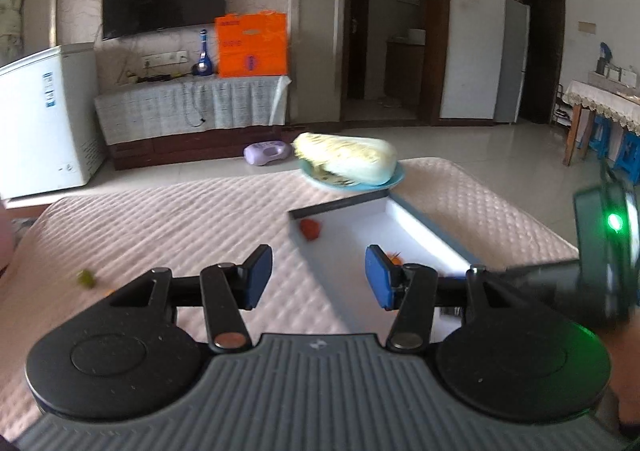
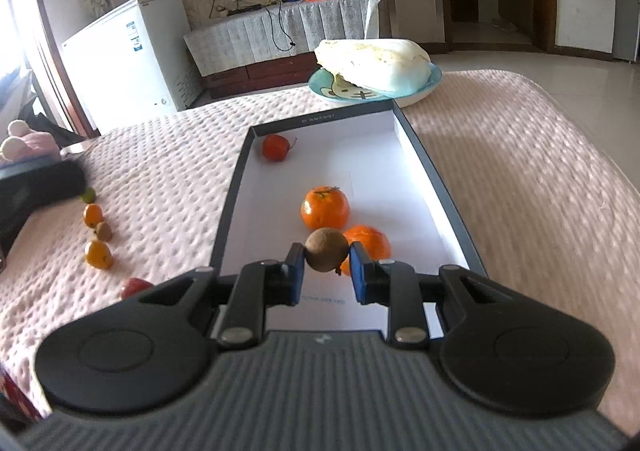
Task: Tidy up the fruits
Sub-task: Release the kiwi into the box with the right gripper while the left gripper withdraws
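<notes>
Fingers (image 2: 297,271) of the right gripper (image 2: 326,271) pinch a small brown fruit (image 2: 326,249) across its middle, above the box (image 2: 436,187); left fingers (image 1: 260,271) are spread, empty. Light and firm, it looks likely to roll toward the tangerines (image 2: 325,207) at twelve o'clock.

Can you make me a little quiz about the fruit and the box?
1. True or false: the right tool grips a brown fruit.
2. How many oranges lie in the box? A one, B two, C four.
3. Fill in: the cabbage rests on a ____.

Key: 1 true. 2 B. 3 plate.
</notes>
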A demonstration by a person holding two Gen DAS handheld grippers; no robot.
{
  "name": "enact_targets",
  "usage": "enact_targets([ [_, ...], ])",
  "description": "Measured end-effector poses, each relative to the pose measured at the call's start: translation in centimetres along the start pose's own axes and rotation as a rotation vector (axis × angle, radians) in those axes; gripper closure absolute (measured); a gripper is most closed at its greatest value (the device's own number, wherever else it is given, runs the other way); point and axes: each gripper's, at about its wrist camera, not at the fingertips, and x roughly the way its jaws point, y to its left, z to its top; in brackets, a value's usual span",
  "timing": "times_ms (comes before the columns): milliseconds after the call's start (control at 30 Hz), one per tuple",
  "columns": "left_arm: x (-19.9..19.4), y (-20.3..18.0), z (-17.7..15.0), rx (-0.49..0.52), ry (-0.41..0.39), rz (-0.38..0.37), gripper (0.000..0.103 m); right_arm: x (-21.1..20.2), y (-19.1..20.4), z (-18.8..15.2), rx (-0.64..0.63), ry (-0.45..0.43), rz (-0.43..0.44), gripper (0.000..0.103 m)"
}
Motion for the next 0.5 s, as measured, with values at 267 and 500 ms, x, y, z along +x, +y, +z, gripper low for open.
enact_targets([
  [267,-3.0,3.6,-3.7,-0.059,0.047,0.051,0.045,0.4,1.0,0.0,0.011,-0.015,-0.021,0.076],
  [500,-1.3,6.0,-7.5,-0.13,0.117,0.092,0.045,0.8,0.9,-0.3,0.023,-0.007,-0.043,0.076],
])
